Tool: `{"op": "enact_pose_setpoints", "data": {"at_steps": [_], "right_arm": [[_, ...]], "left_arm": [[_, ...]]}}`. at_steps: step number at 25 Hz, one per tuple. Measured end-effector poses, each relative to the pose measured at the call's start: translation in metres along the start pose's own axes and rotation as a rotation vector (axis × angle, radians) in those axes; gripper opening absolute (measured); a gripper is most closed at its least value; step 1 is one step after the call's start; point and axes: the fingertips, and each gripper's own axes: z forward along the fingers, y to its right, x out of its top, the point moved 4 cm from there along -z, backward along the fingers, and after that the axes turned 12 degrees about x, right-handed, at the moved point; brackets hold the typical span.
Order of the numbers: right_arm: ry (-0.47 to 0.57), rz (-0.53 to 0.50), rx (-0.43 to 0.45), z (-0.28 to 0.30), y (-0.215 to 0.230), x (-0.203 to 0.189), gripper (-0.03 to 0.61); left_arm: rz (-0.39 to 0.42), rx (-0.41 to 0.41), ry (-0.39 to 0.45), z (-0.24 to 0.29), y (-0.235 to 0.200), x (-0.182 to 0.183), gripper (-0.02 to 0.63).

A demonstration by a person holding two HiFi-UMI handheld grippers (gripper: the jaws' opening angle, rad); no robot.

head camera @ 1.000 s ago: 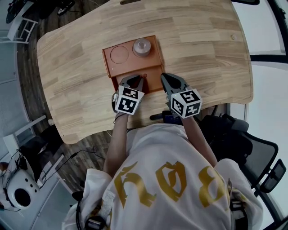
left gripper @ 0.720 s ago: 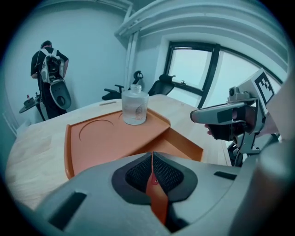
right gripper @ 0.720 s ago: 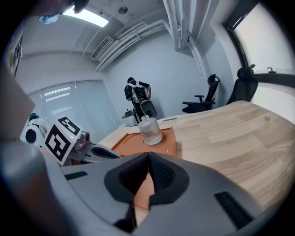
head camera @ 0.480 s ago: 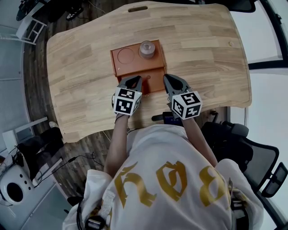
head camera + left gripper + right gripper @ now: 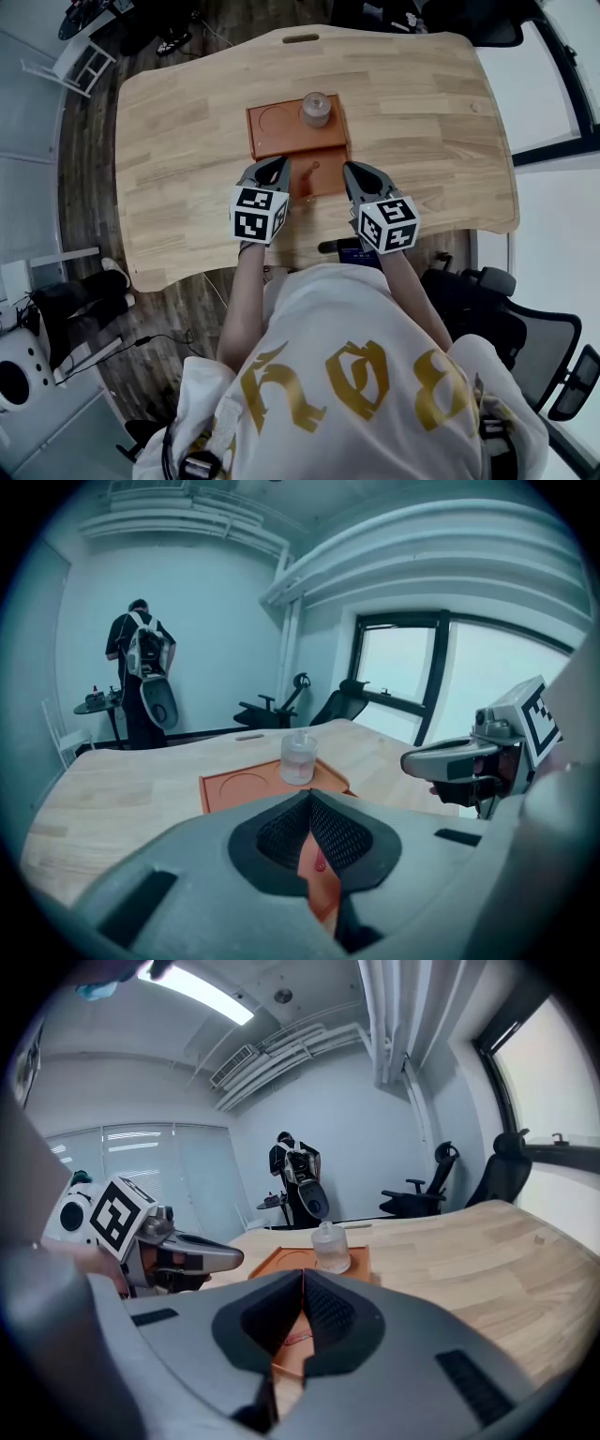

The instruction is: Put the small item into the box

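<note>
Small item point(image 5: 312, 168), reddish, lies in the near compartment of the orange box point(image 5: 281, 145). A clear jar point(image 5: 316, 109) stands in the far right corner. Left gripper point(image 5: 274, 167) and right gripper point(image 5: 352, 171) hover at the near edge, jaws closed together, holding nothing.

Orange box point(image 5: 281, 141) on table point(image 5: 422, 112), clear jar point(image 5: 316, 110) on it, left gripper point(image 5: 273, 170) and right gripper point(image 5: 359, 175) flanking near edge

The wooden table point(image 5: 422, 112) before me stands on a dark plank floor point(image 5: 178, 309). A black office chair point(image 5: 525, 319) sits at my right; a person wearing a backpack point(image 5: 141, 672) stands beyond.
</note>
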Motion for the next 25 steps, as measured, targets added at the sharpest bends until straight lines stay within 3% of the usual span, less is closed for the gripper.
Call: {"op": "enact_pose_setpoints", "data": {"at_steps": [4,9,25], "right_arm": [[0.015,-0.028,-0.02,-0.008,-0.009,0.007,0.012],[0.049,-0.067,-0.011,-0.016,-0.029,0.018,0.012],[0.154,-0.149,-0.043,-0.04,-0.055,0.039,0.012]], "left_arm": [[-0.067,-0.002,0.105,-0.023,-0.003,0.017,0.011],[-0.094,0.009,0.214,-0.054,-0.003,0.032,0.011],[-0.086,0.08,0.358,-0.103,-0.007,0.044,0.011]]}}
